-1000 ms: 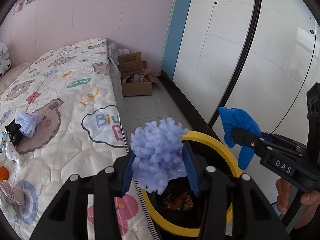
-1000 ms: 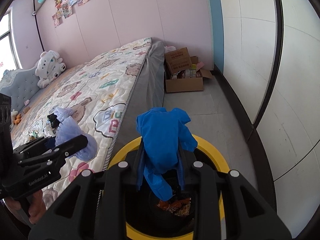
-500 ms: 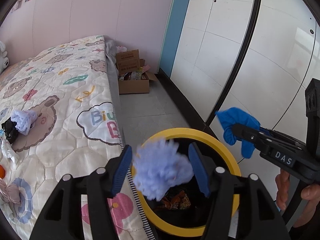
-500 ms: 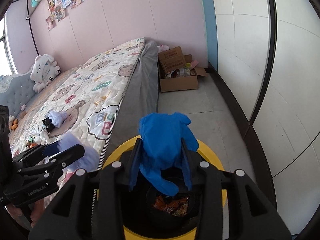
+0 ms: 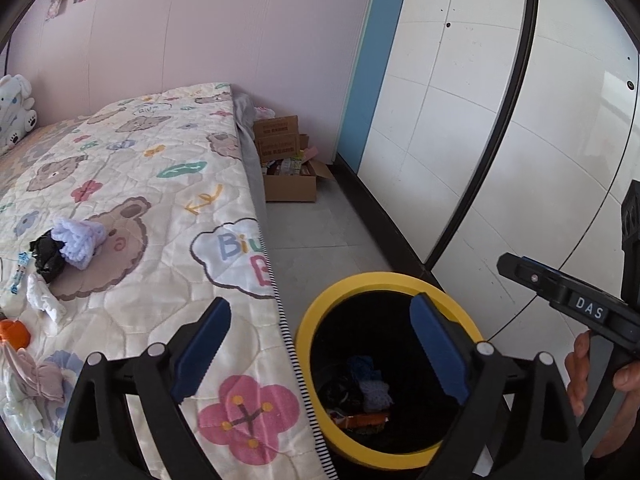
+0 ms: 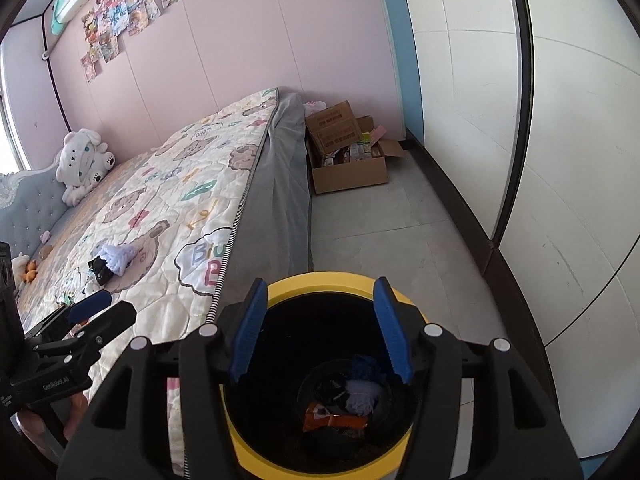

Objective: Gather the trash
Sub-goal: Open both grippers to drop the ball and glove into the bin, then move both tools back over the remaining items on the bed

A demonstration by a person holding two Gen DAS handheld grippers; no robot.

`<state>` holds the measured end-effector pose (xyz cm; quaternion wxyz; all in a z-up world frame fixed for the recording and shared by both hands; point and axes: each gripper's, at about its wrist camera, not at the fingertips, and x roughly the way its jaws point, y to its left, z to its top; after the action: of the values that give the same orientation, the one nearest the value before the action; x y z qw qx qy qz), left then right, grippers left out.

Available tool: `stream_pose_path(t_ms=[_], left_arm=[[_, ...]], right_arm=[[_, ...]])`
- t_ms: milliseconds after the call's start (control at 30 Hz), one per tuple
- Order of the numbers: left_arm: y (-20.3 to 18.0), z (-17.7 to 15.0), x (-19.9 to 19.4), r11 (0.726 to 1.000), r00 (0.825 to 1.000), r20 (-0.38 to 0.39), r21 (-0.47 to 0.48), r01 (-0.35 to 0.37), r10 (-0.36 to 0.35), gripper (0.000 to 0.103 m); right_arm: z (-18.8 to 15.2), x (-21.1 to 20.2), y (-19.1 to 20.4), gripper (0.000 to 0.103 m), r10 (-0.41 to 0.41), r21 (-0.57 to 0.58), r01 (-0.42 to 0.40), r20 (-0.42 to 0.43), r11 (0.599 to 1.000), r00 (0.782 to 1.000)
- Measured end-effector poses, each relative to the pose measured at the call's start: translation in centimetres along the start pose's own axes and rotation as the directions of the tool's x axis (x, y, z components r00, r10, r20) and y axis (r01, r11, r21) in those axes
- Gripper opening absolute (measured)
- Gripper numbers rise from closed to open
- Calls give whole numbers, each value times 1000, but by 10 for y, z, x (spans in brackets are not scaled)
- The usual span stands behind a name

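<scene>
Both claws poised over the bin (image 6: 332, 280), which stands on the floor hard against the near corner of the bed (image 5: 168, 184). Left claw (image 5: 320, 356) spread wide and opening further, nothing between the pads. Right claw (image 6: 320, 332) about half open and widening too, likewise empty. Seen at the bottom of the bin: a lilac woolly lump (image 6: 362, 394), a dark blue scrap (image 6: 368, 368), an orange wrapper (image 6: 334, 420) and something black, not identifiable.

Judged part done: some trash binned, more left on the bed. Near the left edge of the bed, cut by the frame: a pinkish crumpled piece (image 5: 38, 378), white scraps below it, an orange object (image 5: 14, 332) only half visible. Further in, on the bear print: a white twist (image 5: 44, 300), a small blue-and-white packet (image 5: 20, 276), a black crumpled piece (image 5: 48, 254) touching a second lilac woolly lump (image 5: 82, 242). Whether all of these count as trash: cannot be settled from here.

Hard to make out or hidden:
- Bin interior dark; depth of contents and anything under the top layer unreadable.
- Lower wall of the bin blocked by the claw bodies.
- Bed surface left of the frame cut off; more pieces possible there.
- Only fingers of the person's hand (image 5: 580, 372) on the right claw's handle visible.

Farther off: cardboard box (image 6: 352, 172) of small packets on the floor at the far corner of the bed, contents too small to name. Plush toy (image 6: 82, 164) at the head of the bed.
</scene>
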<state>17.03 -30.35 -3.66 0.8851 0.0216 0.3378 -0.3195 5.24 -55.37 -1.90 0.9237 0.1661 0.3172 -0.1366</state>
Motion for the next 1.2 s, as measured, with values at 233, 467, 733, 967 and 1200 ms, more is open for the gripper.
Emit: stream_pose_path(t_ms=[233,467,733,967,1200], left_arm=[[29,3,-26,998,998,43,-35,-49,50,93],[67,5,-52,990,991,74,-88,-109,115,95],[118,0,-83,971,976,97,-161,-178,196,95],[164,-1,-109,944,954,117,-221,-246,276,95],[216,-5,-130,903,924,114,-284,-321,364,95]], right_arm=[[-3,-9,22,61,34,-28,-34,14,999,999],[-5,-15,54,63,83,-62,-81,24,995,996],[-9,-19,101,66,160,-120,-157,18,980,987],[-15,-12,151,66,233,-177,-232,-17,956,972],[-23,1,200,66,289,-224,-297,-65,928,955]])
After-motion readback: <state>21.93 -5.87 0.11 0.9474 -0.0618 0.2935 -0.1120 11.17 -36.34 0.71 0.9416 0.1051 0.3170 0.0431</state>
